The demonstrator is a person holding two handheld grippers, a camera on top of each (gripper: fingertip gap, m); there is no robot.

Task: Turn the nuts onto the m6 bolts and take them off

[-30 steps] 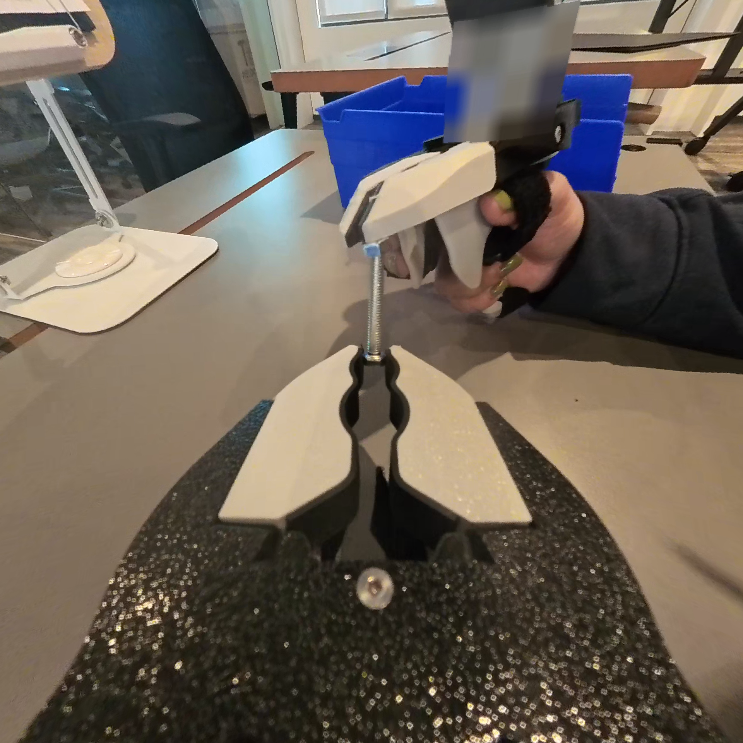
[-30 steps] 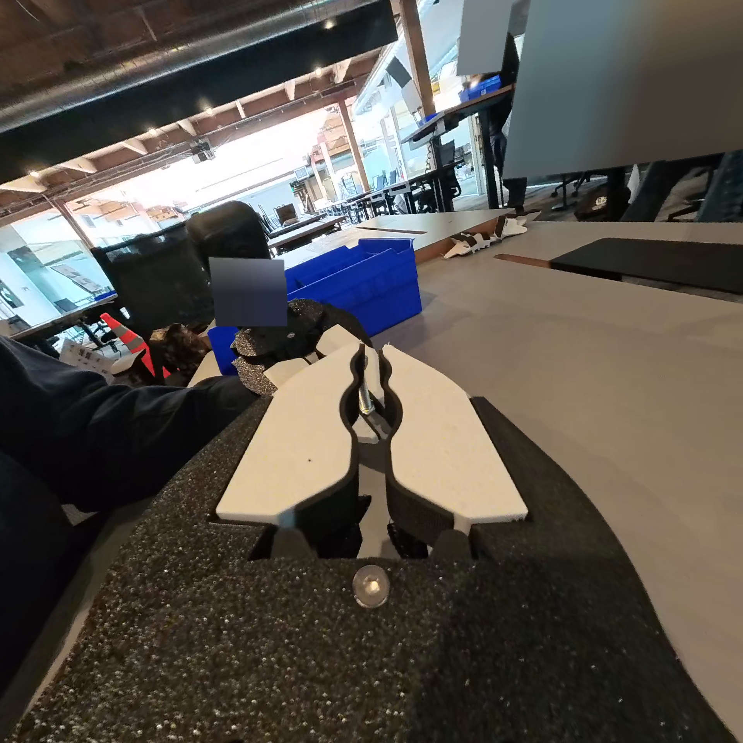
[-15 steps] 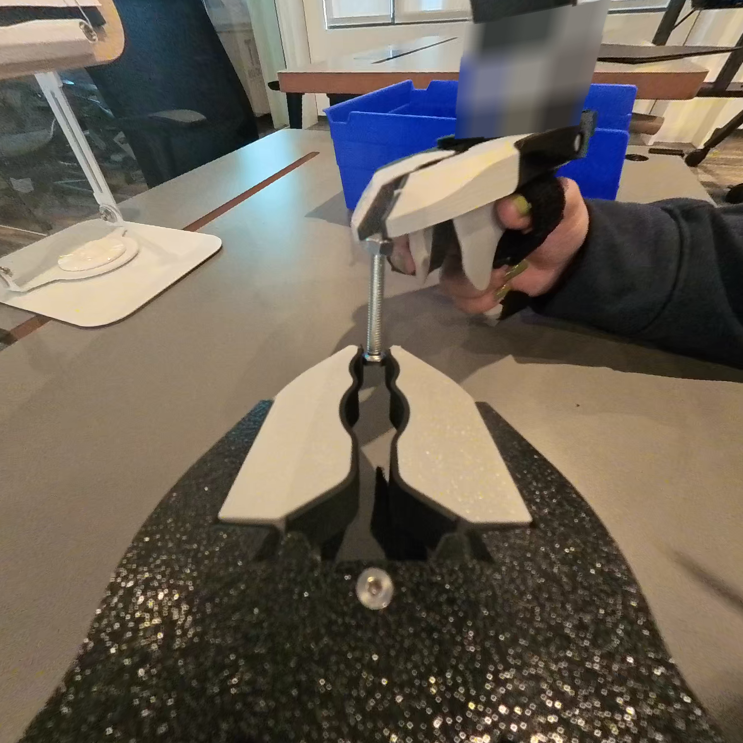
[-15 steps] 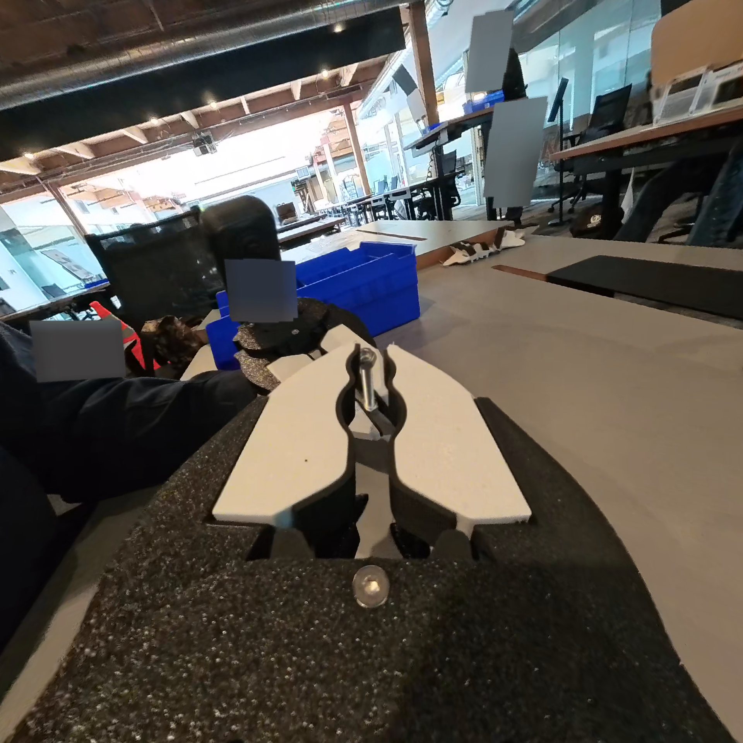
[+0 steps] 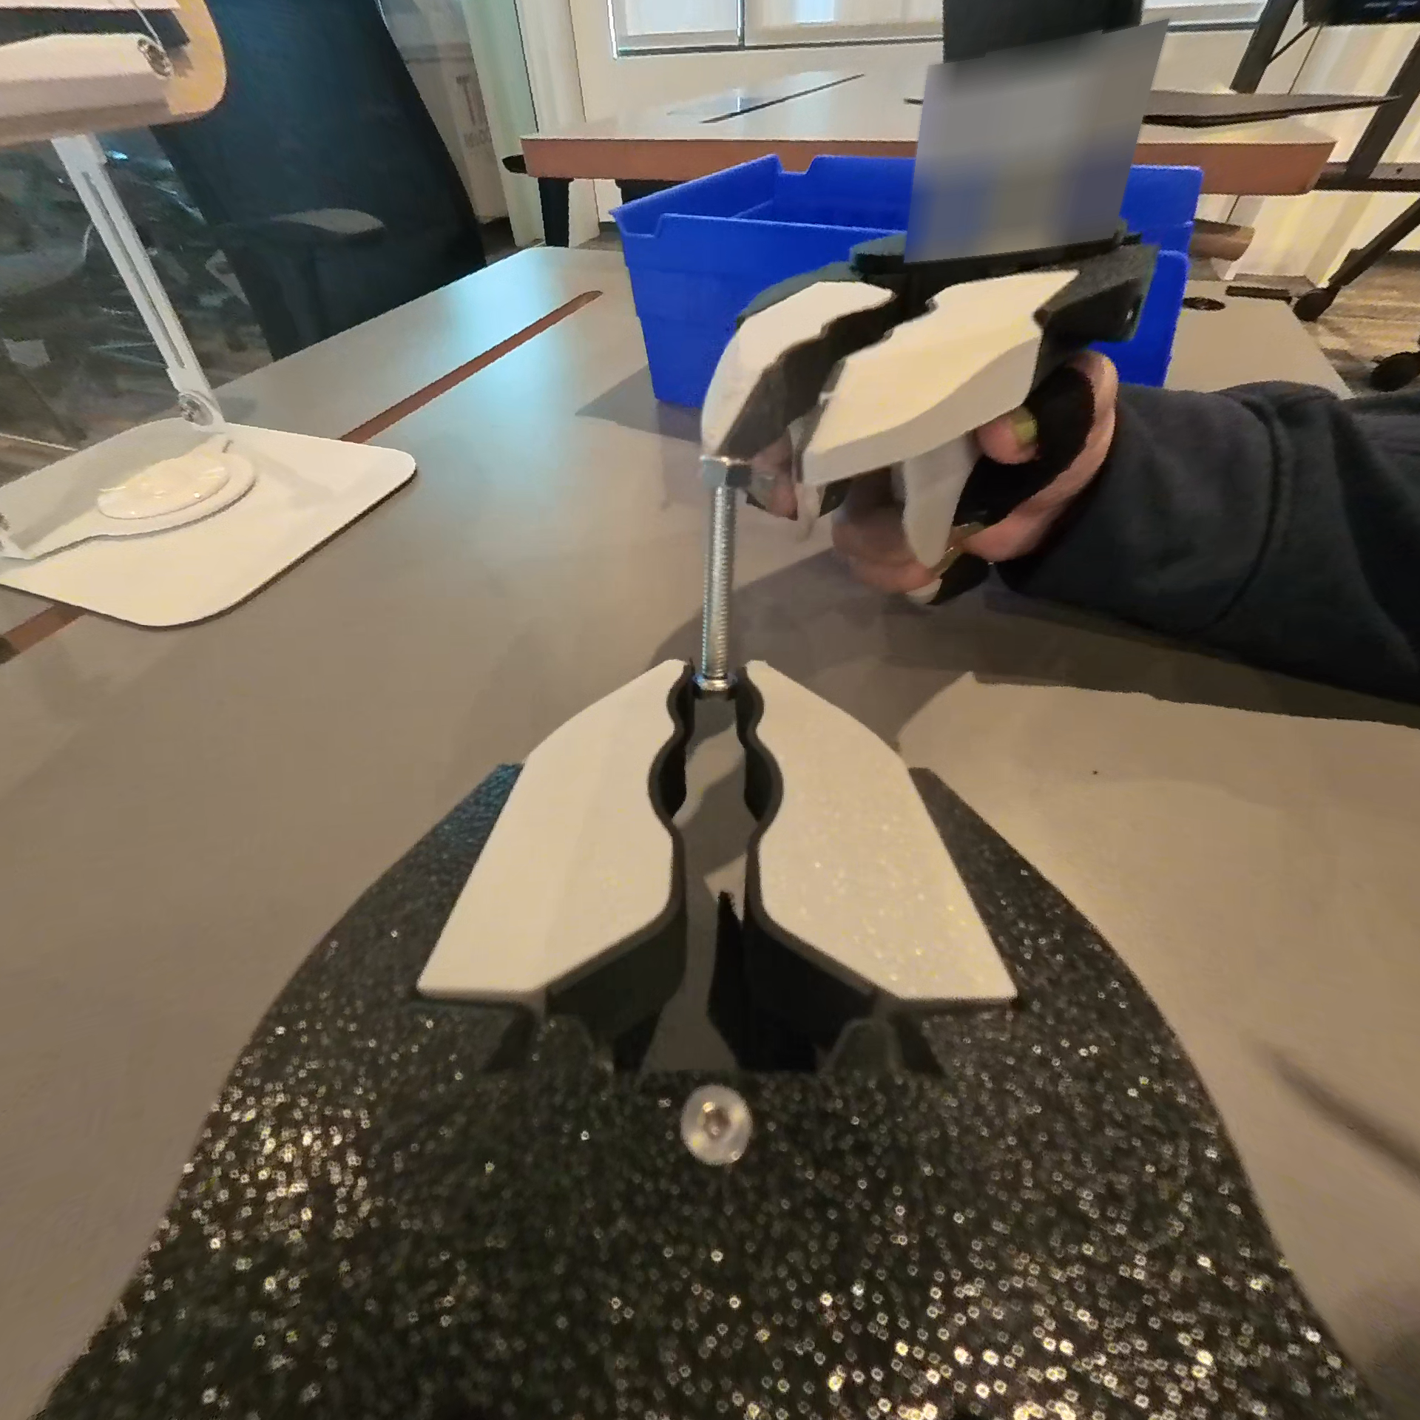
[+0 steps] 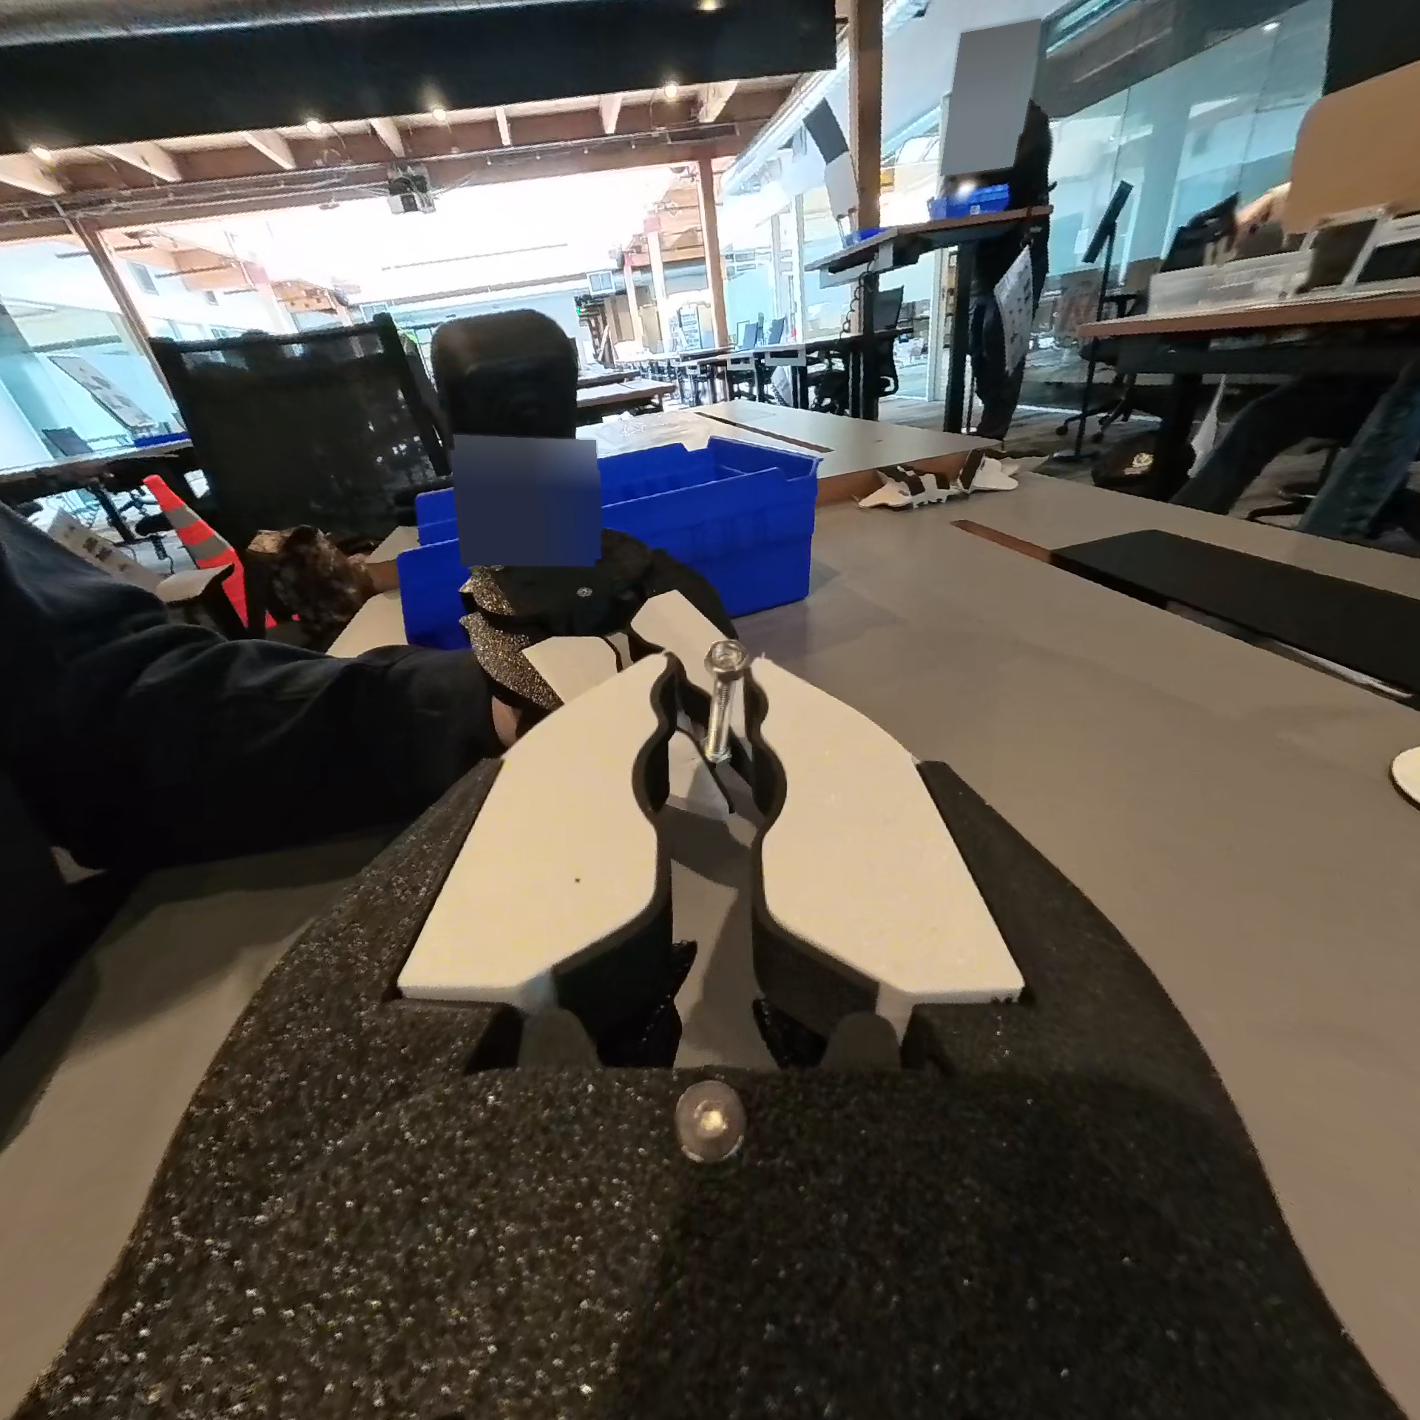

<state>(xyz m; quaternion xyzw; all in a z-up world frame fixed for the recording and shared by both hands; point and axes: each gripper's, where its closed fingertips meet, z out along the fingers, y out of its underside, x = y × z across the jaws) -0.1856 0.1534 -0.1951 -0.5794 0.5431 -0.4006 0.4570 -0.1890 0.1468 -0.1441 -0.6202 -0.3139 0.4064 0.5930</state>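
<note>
My left gripper (image 5: 714, 680) is shut on the lower end of a threaded bolt (image 5: 718, 584) and holds it upright above the grey table (image 5: 269, 768). A hex nut (image 5: 728, 467) sits at the bolt's top. My right gripper (image 5: 757, 470) reaches in from the right, tips at the nut. In the right wrist view the right gripper (image 6: 716, 665) has its jaws a little apart. The nut (image 6: 726, 657) sits between the tips with a gap on each side, above the bolt (image 6: 721, 714). The left gripper's fingers (image 6: 592, 665) show behind.
A blue bin (image 5: 768, 253) stands at the back of the table and also shows in the right wrist view (image 6: 691, 522). A white stand base (image 5: 207, 507) is at the far left. A black mat (image 6: 1229, 599) lies to the right. A dark sleeve (image 5: 1229, 522) rests on the table. One gripper's finger ends stand about 5 cm off the other's. Both grippers' tips are roughly 35 cm from the white stand base (image 5: 207, 507).
The right gripper has rolled around the bolt's top and its jaws have parted wider. The left gripper and the bolt have stayed still.
</note>
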